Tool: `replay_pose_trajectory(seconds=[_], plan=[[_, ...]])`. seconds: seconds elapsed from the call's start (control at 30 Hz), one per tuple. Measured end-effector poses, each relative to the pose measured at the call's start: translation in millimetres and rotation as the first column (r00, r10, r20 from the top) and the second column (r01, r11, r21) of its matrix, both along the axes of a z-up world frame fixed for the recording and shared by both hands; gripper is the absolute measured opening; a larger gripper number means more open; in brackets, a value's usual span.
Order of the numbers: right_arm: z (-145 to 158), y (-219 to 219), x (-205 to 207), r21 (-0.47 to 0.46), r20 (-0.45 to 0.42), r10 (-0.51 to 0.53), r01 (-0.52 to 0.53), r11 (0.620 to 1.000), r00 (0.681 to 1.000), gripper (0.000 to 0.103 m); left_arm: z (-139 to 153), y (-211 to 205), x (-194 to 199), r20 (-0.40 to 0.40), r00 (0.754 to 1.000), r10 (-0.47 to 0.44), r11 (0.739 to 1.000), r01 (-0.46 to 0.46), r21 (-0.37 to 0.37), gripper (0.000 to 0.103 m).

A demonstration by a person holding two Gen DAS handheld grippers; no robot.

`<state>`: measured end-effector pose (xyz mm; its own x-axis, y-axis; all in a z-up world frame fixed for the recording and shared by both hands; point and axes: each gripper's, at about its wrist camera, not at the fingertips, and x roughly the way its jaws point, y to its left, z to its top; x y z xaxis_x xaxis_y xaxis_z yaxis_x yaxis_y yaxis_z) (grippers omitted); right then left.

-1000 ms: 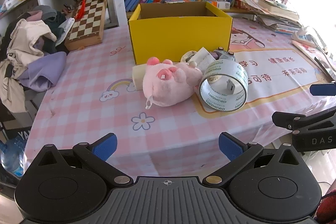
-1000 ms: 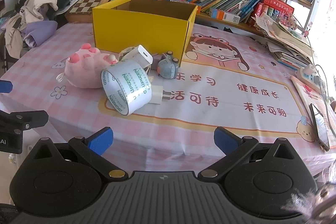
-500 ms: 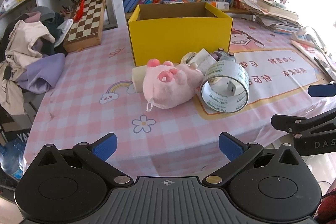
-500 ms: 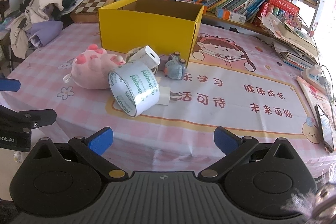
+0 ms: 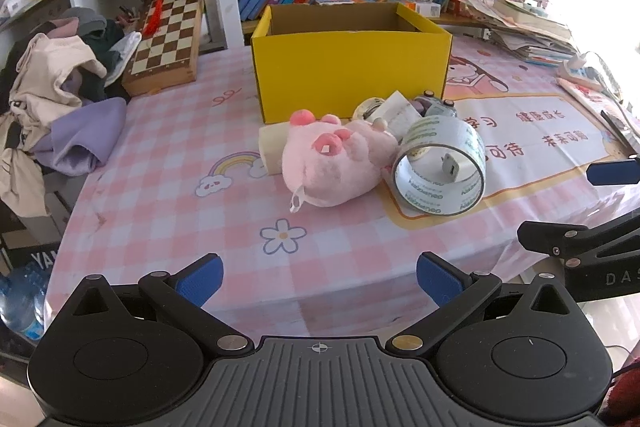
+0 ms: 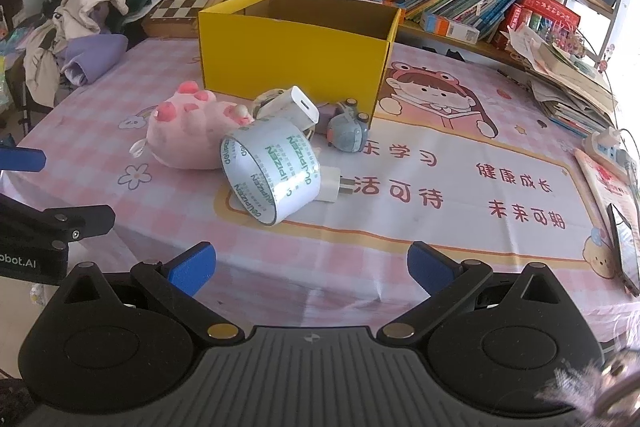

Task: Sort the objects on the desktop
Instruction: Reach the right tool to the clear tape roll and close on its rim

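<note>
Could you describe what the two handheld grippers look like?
Both look alike: the left gripper and right gripper have a matte black ribbed body, two round black hubs, black linkage arms with silver and brass pivot pins, and blue-padded fingers. White lettering marks their sides.

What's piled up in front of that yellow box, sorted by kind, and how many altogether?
Plush toys: 1, pink
Tape rolls: 2, a big one and a small one
White chargers: 2
Grey toy figures: 1
Cream blocks: 1
Total: 7
</note>
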<state>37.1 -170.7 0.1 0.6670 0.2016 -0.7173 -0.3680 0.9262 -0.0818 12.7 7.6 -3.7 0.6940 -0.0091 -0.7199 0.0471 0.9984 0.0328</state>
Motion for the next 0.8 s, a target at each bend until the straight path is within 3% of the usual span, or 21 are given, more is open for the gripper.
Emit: replay_pose_trajectory(seconds=[0.23,0.8], plan=[[0.3,0.6,4.3,0.012,-0.018,0.004,-0.004,1.0,1.0,0.103,1.6,2.4,1.1,0.01,1.0,-0.003,1.0,0.003,-0.012,0.103],[0.4,16.0,16.8,-0.033,0.028,0.121,-0.12,0.992,0.992,0.103,-0.8,2.9,16.2,0.003,1.0,0.025,1.0,-0.025,-0.008,0.103]])
